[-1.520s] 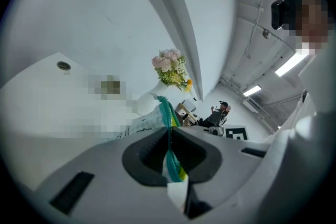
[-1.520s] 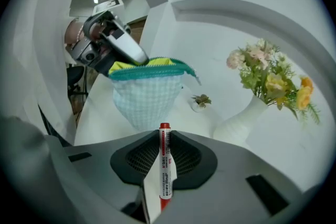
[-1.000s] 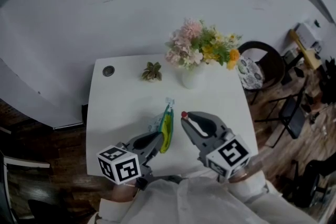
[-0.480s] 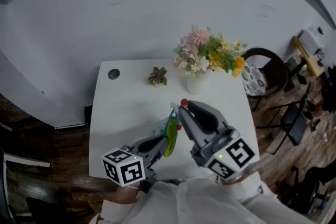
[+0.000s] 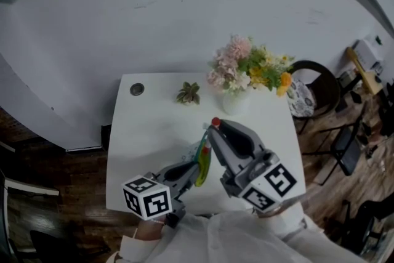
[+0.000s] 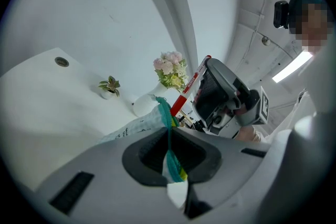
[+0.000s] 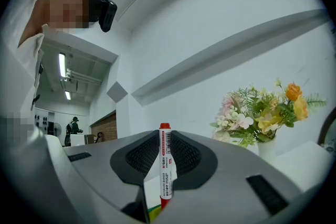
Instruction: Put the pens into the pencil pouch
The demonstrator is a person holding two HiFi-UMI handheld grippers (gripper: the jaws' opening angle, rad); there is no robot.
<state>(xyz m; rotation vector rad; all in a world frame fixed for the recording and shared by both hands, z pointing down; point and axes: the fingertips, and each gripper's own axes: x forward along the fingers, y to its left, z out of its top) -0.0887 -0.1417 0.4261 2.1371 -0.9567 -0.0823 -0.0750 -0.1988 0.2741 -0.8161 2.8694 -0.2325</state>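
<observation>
Pinching the teal zipper edge of the pencil pouch point(image 6: 149, 120), the left tongs point(image 6: 169, 131) are almost closed, with only the thin fabric between their pads. The pouch reaches out past the tips, over the white surface point(image 5: 144, 132); whether its far end rests there I cannot tell. The right tongs point(image 7: 165, 137) are clamped on a marker pen point(image 7: 165, 165), white-bodied with a red cap, which stands upright between the pads with its cap poking out beyond the tips. In the head view, the pen's cap sits just above the pouch's upper end, the two tools side by side near the surface's front edge. Farther back stands a white vase point(image 5: 233, 101) of pink and yellow flowers point(image 5: 249, 68), with a small potted plant point(image 5: 188, 93) beside it and a round grommet point(image 5: 136, 89) toward the left corner. A dark chair point(image 5: 311, 86) stands off to the right.
</observation>
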